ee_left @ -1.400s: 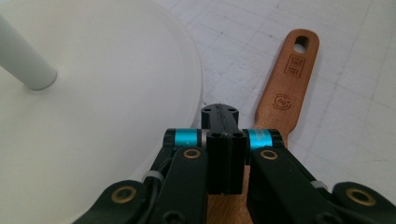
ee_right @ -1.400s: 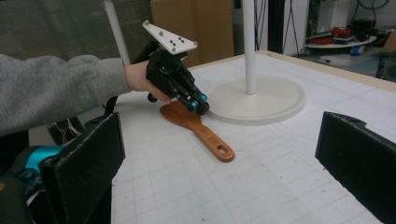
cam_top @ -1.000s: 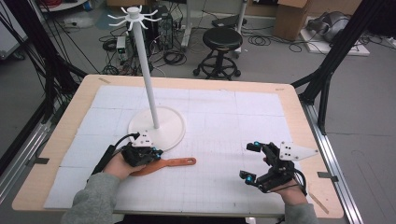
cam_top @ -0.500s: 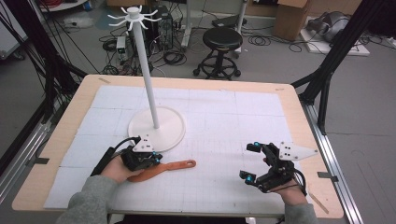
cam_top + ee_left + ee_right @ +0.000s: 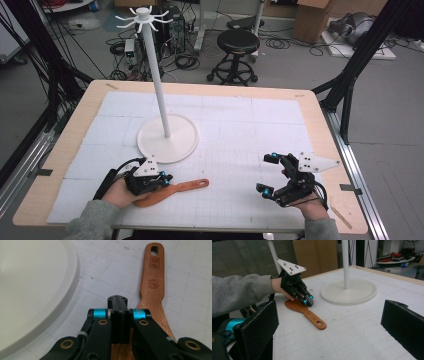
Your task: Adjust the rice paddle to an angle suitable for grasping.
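A brown wooden spatula (image 5: 185,187) lies flat on the white mat near the front edge, its handle with a hole pointing right. My left gripper (image 5: 165,179) rests over the broad end of the spatula (image 5: 152,285). Seen from the left gripper (image 5: 120,305) itself, the jaws are pressed together with nothing visible between them. From the right gripper view, the left gripper (image 5: 308,301) touches the top of the spatula (image 5: 312,317). My right gripper (image 5: 266,174) hovers at the front right with its jaws wide apart and nothing in them, and its own view shows the right gripper (image 5: 332,327) the same way.
A white stand with a round base (image 5: 167,137) and a tall pole (image 5: 156,75) topped with hooks stands just behind the left gripper. The base (image 5: 32,290) lies close on the left of the jaws. A wooden rim (image 5: 320,120) borders the mat.
My left gripper has shifted slightly toward the table's near edge, staying over the spatula. The right gripper has not moved.
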Motion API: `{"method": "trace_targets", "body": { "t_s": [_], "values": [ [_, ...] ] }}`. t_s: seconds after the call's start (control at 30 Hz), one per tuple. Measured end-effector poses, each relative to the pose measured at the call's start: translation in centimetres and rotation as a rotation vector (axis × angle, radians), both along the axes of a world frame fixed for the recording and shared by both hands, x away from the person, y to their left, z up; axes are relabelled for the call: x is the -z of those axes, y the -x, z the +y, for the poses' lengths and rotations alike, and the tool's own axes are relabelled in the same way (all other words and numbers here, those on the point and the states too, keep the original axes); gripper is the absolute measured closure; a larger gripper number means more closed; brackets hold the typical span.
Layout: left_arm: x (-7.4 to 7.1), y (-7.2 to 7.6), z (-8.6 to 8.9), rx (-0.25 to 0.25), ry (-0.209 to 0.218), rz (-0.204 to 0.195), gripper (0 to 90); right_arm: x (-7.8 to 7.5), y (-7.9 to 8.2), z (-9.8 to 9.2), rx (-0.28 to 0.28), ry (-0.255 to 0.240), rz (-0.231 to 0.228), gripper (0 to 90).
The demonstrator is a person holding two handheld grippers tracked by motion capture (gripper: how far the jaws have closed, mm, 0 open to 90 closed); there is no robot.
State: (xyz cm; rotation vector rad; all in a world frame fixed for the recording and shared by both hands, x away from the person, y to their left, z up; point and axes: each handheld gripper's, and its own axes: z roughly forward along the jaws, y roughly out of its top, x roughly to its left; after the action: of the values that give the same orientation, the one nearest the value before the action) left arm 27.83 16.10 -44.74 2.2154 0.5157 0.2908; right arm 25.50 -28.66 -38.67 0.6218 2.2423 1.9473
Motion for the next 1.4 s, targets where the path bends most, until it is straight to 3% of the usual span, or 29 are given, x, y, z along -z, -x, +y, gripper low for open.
{"method": "trace_targets", "body": {
  "t_s": [0.33, 0.43, 0.57, 0.7, 0.77, 0.87, 1.0, 1.03, 1.07, 1.13, 1.17, 1.23, 1.3, 1.4],
  "values": [
    [-0.5, 1.0, -0.2, 0.021, -0.046, -0.002, 89.9, 0.0, 0.0, -0.1, -0.001, 0.003, 0.002, 0.0],
    [-1.1, 0.7, -0.5, 0.035, -0.001, -0.004, 89.9, 0.0, 0.0, 0.0, -0.001, 0.006, 0.003, 0.0],
    [-2.3, 0.4, -0.6, 0.092, 0.053, 0.003, 89.8, 0.1, 0.0, 0.0, -0.002, 0.011, -0.002, 0.0],
    [-3.1, 0.3, -0.6, 0.129, 0.078, 0.028, 89.5, 0.1, 0.0, 0.0, -0.003, 0.011, -0.004, 0.0],
    [-3.2, 0.3, -0.7, 0.158, 0.088, 0.061, 86.9, 0.1, 0.0, 0.0, -0.003, 0.012, -0.004, 0.0],
    [-3.2, 0.4, -1.0, 0.168, 0.078, 0.068, 83.4, 0.1, 0.0, -0.1, -0.001, 0.007, -0.003, 0.0],
    [-3.2, 0.4, -1.3, 0.171, 0.095, 0.085, 73.8, 0.1, 0.2, -0.1, -0.002, 0.005, -0.002, 0.0],
    [-3.3, 0.2, -1.5, 0.177, 0.097, 0.094, 64.3, 0.2, 0.4, -0.3, -0.005, 0.007, 0.009, 0.0],
    [-3.3, 0.1, -1.8, 0.191, 0.092, 0.1, 64.3, 0.2, 0.4, -0.3, -0.005, 0.007, 0.009, 0.0],
    [-3.3, -0.2, -2.4, 0.221, 0.08, 0.121, 45.6, 0.4, 0.5, -0.9, 0.01, 0.002, 0.004, 0.0],
    [-3.3, -0.3, -2.7, 0.246, 0.083, 0.125, 45.6, 0.4, 0.5, -0.9, 0.01, 0.002, 0.004, 0.0],
    [-3.4, -0.4, -3.1, 0.263, 0.071, 0.106, 33.1, 0.5, 0.5, -1.3, 0.025, -0.009, 0.01, 0.0],
    [-3.5, -0.3, -3.4, 0.269, 0.057, 0.103, 30.3, 0.5, 0.5, -1.4, 0.028, -0.013, 0.007, 0.0],
    [-3.4, -0.4, -3.7, 0.252, 0.021, 0.095, 17.3, 0.5, 0.5, -1.3, 0.025, -0.021, 0.009, 0.0]
  ]
}}
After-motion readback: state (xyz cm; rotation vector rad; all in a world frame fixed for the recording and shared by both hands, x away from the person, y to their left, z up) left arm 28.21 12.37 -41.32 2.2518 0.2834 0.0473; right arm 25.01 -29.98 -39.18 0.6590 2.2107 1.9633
